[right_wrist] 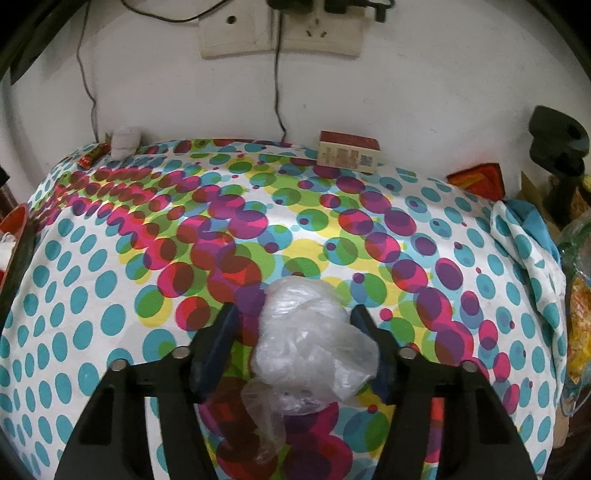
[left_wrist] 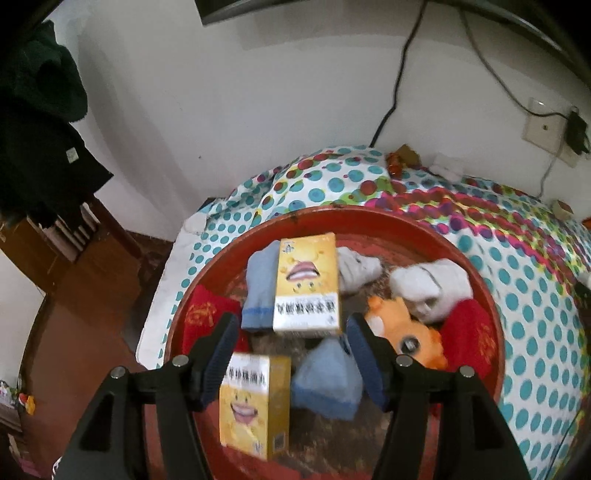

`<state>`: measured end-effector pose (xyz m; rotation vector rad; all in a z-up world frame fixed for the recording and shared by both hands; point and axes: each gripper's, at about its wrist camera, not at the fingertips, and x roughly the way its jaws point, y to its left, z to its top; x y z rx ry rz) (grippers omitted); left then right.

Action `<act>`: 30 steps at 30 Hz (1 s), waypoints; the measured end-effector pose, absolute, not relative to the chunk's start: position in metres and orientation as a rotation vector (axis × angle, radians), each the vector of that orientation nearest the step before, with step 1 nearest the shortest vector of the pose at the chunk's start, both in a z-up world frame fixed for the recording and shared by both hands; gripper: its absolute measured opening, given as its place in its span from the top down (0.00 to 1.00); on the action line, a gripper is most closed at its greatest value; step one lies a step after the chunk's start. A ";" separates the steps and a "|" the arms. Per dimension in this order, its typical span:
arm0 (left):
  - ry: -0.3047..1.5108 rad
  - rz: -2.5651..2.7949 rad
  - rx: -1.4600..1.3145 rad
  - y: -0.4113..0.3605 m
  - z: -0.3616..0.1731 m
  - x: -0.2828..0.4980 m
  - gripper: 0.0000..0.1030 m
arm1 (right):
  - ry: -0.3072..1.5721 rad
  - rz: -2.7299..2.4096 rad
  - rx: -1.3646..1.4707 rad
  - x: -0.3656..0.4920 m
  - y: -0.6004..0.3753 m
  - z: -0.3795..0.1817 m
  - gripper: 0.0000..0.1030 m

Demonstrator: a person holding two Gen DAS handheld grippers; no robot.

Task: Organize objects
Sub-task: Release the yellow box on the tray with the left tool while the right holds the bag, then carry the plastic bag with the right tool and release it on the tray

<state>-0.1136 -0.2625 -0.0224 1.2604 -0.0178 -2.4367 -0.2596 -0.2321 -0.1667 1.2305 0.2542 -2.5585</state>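
Note:
In the left wrist view my left gripper (left_wrist: pixel 292 325) hangs open over a round red tray (left_wrist: pixel 369 216), with nothing between its fingers. The tray holds two yellow boxes (left_wrist: pixel 306 284) (left_wrist: pixel 255 398), two blue socks (left_wrist: pixel 260 291) (left_wrist: pixel 328 380), white socks (left_wrist: pixel 432 291), red socks (left_wrist: pixel 208 314) (left_wrist: pixel 469 332) and an orange plush toy (left_wrist: pixel 406 328). In the right wrist view a crumpled clear plastic bag (right_wrist: pixel 314 339) lies on the dotted cloth (right_wrist: pixel 110 258) between the fingers of my right gripper (right_wrist: pixel 295 312). The right pad touches the bag; a gap shows at the left pad.
At the wall stand a small red-topped box (right_wrist: pixel 347 151), a white roll (right_wrist: pixel 125 142) and a snack bar (right_wrist: pixel 92 155). Red packets (right_wrist: pixel 476 181) and bags crowd the right edge. Cables hang from the wall sockets (right_wrist: pixel 280 33). The tray's rim (right_wrist: pixel 14 221) shows at far left.

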 end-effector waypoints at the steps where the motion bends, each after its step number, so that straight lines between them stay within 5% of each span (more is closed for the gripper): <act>1: -0.024 -2.445 1.247 -0.257 -0.022 -0.106 0.39 | 0.260 -2.558 1.223 -0.258 -0.233 -0.166 0.53; 8: 0.031 -2.490 1.252 -0.234 -0.030 -0.064 0.39 | 0.296 -2.547 1.201 -0.255 -0.231 -0.170 0.63; 30: -0.003 -2.509 1.192 -0.211 -0.048 -0.047 0.39 | 0.283 -2.565 1.251 -0.256 -0.237 -0.166 0.65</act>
